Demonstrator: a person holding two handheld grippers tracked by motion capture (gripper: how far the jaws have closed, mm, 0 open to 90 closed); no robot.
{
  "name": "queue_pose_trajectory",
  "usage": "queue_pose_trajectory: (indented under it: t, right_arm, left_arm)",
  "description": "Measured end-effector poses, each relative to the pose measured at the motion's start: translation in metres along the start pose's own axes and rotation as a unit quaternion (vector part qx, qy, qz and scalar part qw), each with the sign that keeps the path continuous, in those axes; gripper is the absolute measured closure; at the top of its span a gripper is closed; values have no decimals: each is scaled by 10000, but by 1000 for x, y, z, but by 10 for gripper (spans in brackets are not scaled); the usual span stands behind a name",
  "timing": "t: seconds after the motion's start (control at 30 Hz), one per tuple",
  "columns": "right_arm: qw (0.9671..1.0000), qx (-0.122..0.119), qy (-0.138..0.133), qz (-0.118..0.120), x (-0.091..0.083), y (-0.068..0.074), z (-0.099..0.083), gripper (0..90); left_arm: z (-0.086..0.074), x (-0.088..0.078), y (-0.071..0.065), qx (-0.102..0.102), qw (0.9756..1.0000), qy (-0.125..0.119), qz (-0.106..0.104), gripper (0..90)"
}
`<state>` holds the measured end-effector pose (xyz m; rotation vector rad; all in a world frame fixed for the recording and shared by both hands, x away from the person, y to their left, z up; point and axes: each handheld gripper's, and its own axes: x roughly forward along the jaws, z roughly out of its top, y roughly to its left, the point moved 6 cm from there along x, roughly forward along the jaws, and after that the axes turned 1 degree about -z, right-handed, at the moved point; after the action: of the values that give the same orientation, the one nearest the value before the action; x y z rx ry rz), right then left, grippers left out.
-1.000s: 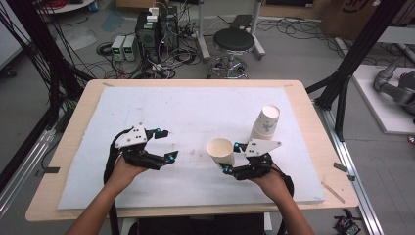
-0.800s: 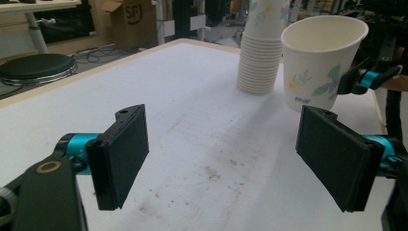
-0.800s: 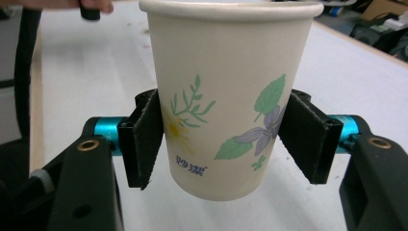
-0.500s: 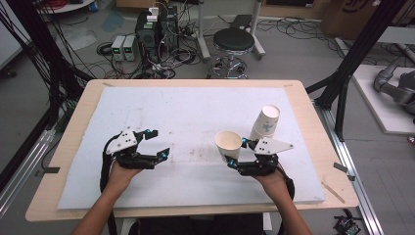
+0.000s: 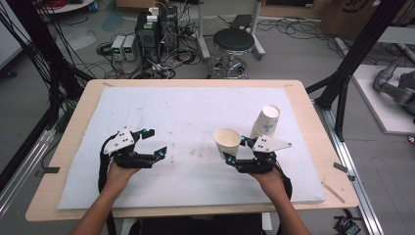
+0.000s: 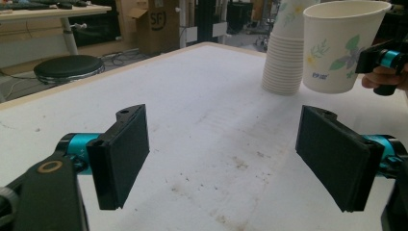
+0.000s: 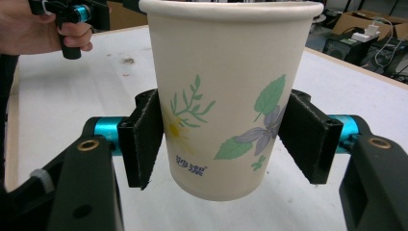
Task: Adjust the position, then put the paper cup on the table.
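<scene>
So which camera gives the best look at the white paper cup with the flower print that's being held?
The right gripper view: the white flower-printed paper cup sits close up, clamped between both black pads. The left gripper view shows it farther off, beside the cup stack. The high view shows mainly its open rim.

paper cup point(image 7: 231, 96) reads "妙潔", perhaps; box point(image 6: 156, 24) "sf".

Black tongs point(image 5: 149, 142), teal jaw pins
</scene>
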<state>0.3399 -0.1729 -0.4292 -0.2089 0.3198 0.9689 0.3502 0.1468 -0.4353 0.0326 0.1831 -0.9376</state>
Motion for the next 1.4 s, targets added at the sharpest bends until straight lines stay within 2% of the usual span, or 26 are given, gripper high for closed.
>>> queue_pose_trajectory:
  t: [0.17, 0.33, 0.4, 0.6, 0.67, 0.83, 0.97, 1.07, 1.4]
  right_arm:
    - [10000, 35, 15, -10, 15, -6, 8, 351]
    - [9996, 271, -92, 4, 33, -13, 15, 351]
    - [9991, 418, -6, -18, 42, -17, 14, 352]
    - [9978, 595, 216, -192, 65, -25, 10, 352]
    - [9960, 734, 439, -260, 76, -28, 6, 352]
    - [9929, 905, 664, -400, 93, -30, -2, 352]
    - [9901, 926, 925, -514, 100, -31, -10, 351]
    - [9883, 801, 1169, -560, 102, -30, -15, 350]
    - [9860, 535, 1459, -601, 91, -27, -23, 351]
  left_arm:
    - [0, 0, 1, -25, 10000, -17, 18, 191]
    - [-1, -2, 4, -44, 10000, 33, 72, 192]
    - [-2, -2, 4, -64, 9999, 77, 77, 192]
    - [-4, -1, 5, -90, 9998, 133, 115, 193]
    - [-4, -1, 6, -94, 9998, 146, 130, 194]
    - [-5, -2, 7, -131, 9997, 152, 155, 195]
    - [-6, 0, 8, -148, 9996, 196, 153, 196]
    - [-7, 1, 8, -156, 9995, 214, 144, 196]
    - [-9, 2, 8, -184, 9993, 287, 135, 196]
